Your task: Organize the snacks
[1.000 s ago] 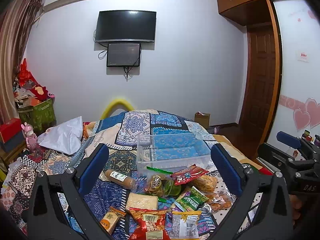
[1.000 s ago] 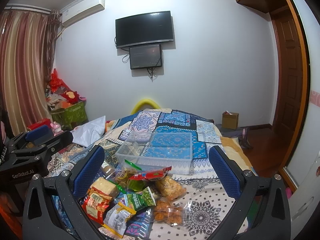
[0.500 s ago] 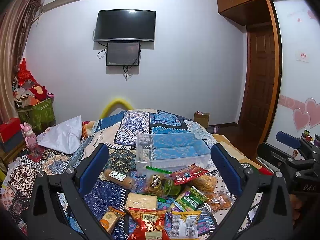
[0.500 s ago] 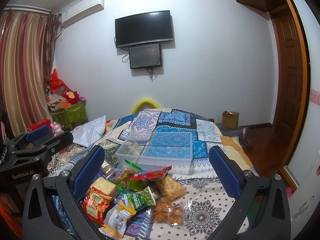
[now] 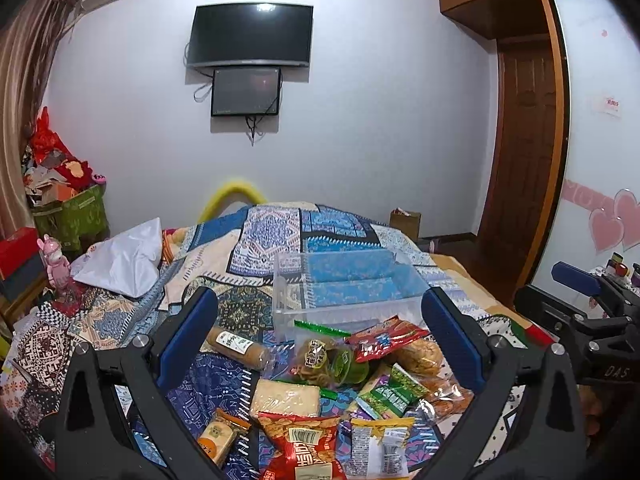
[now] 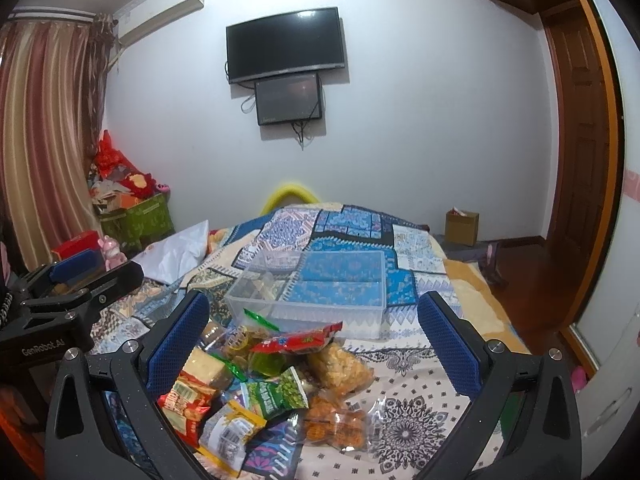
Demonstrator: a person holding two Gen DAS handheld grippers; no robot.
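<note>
Several snack packets lie heaped on the patterned bedspread: a red chip bag (image 5: 306,446), a green pea packet (image 5: 390,390), a red packet (image 5: 384,338) and a brown roll (image 5: 240,347). Behind the heap stands a clear plastic bin (image 5: 348,292), seemingly bare inside. My left gripper (image 5: 318,334) hovers open above the pile, holding nothing. The right gripper (image 6: 314,338) is open too, over the same heap, with the green packet (image 6: 276,394) and a bag of golden puffs (image 6: 340,368) between its fingers' span. The bin (image 6: 320,292) lies just beyond.
A white bag (image 5: 124,258) lies on the bed at the left. Boxes and a pink toy (image 5: 58,266) crowd the left side. A cardboard box (image 6: 462,226) sits on the floor by the wooden door. The other gripper shows at each view's edge.
</note>
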